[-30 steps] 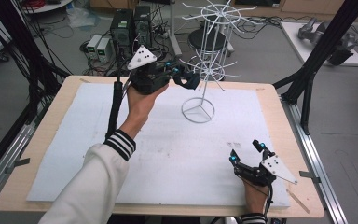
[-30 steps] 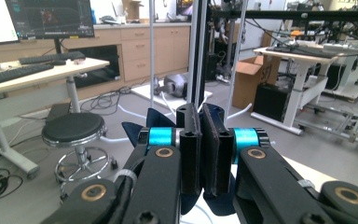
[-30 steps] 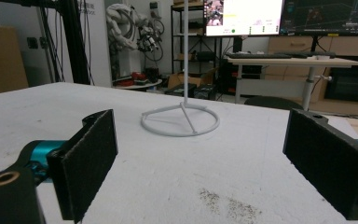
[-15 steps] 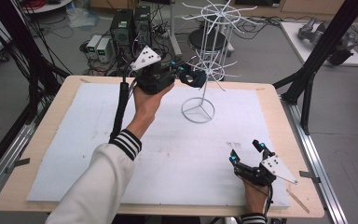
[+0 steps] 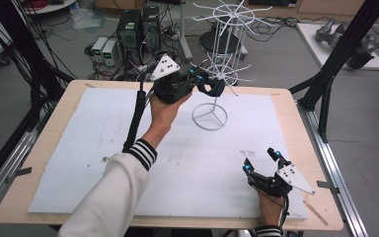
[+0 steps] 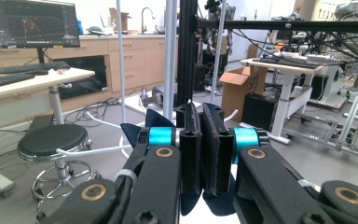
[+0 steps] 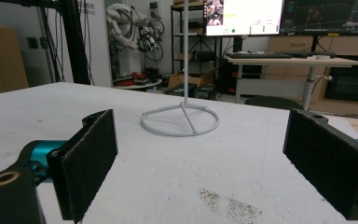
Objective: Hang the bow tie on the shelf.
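Observation:
A white wire rack (image 5: pixel 223 74) rises from a ring base (image 5: pixel 209 117) at the back of the white mat. My left gripper (image 5: pixel 203 82) is held in the air beside the rack's lower arms, shut on a dark blue piece of cloth (image 5: pixel 213 88). In the left gripper view the jaws (image 6: pixel 200 140) stand pressed together with the cloth (image 6: pixel 135 131) bulging around them, and the rack's pole (image 6: pixel 170 56) is just behind. My right gripper (image 5: pixel 259 160) rests on the mat at the front right, open. Its pads (image 7: pixel 91 161) are wide apart with nothing between them, facing the ring base (image 7: pixel 180 122).
The white mat (image 5: pixel 89 143) covers most of the wooden table (image 5: pixel 39 168). Black frame struts (image 5: pixel 328 74) stand at the table's right and left back corners. A round stool (image 6: pixel 51 140) and desks lie beyond the table.
The left hand has carried the cloth a little to the right and down, closer to the rack's lower arms. The right gripper has stayed still.

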Motion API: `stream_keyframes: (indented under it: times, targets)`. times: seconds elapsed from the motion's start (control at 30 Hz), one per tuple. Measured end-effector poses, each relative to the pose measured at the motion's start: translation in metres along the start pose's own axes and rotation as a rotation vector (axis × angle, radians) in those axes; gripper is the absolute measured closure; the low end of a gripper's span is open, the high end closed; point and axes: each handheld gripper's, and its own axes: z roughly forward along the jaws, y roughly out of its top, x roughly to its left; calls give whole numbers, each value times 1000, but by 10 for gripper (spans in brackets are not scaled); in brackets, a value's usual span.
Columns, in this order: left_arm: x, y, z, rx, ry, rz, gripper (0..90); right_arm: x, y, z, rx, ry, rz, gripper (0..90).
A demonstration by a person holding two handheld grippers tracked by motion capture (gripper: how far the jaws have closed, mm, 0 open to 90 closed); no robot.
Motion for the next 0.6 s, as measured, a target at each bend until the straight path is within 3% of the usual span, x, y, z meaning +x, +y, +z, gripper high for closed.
stream_keyframes:
  times: [0.6]
  targets:
    - [-2,-19,9,56,14,17,851,-1,0,0,-4,0,-1,90]
